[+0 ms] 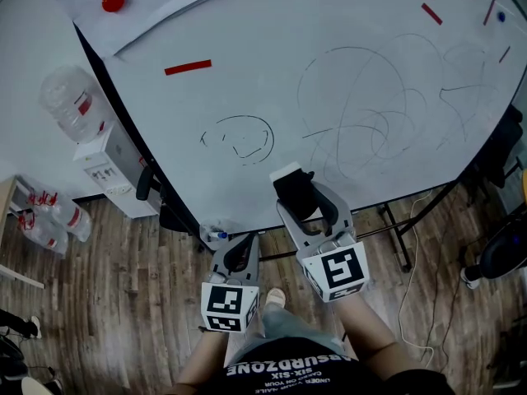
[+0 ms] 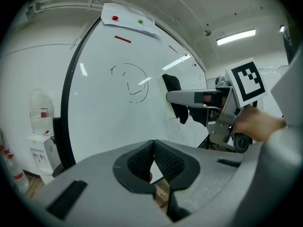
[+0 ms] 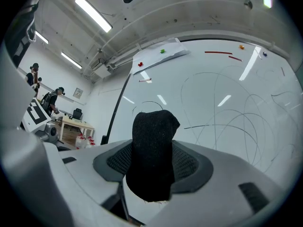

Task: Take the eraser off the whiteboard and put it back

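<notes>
- Shirt (image 1: 288,374): black, with white lettering across it.
- Trousers (image 1: 280,327), just beyond the shirt: grey-blue denim.
- Left gripper (image 1: 233,249): grey moulded shell, with black ribbed pads lining its jaws.
- Right gripper (image 1: 300,196): same grey shell and black pads.
- Marker cube (image 1: 339,270), at each gripper's end nearest the shirt: white with black square patterns.

I see the whiteboard (image 1: 329,97) filling the upper frame. My right claw (image 1: 301,204) sits at its lower edge, centre frame, with the eraser (image 1: 291,188) between its jaws. My left claw (image 1: 237,243) is lower left of it, and the water dispenser (image 1: 107,167) is at far left.
</notes>
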A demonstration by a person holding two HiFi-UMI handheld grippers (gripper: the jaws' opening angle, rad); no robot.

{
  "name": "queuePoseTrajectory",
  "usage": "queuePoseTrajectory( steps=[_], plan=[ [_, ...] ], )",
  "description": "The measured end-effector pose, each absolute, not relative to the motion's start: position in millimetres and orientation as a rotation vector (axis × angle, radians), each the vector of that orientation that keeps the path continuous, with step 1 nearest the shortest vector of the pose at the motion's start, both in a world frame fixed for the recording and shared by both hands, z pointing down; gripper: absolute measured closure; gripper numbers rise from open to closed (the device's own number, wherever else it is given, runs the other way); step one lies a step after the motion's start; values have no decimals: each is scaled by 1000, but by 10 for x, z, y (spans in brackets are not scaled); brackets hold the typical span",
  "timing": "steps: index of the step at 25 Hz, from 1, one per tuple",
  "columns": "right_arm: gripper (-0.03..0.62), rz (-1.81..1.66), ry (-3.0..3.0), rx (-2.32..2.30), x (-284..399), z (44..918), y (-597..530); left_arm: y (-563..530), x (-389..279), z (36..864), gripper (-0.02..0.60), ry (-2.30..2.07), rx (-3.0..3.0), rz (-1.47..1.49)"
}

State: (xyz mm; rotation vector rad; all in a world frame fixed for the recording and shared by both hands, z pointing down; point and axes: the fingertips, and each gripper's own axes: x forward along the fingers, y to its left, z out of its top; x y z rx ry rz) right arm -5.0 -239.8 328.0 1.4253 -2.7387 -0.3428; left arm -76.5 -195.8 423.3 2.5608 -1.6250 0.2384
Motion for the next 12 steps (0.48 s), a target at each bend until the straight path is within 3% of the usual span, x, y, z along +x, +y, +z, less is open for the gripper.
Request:
queuePoseTrajectory(
  steps=[12],
  plan=[
    [355, -329, -2728, 1395, -255, 3404, -2663, -2125, -958, 4222, 574, -1669, 2536, 249]
  ],
)
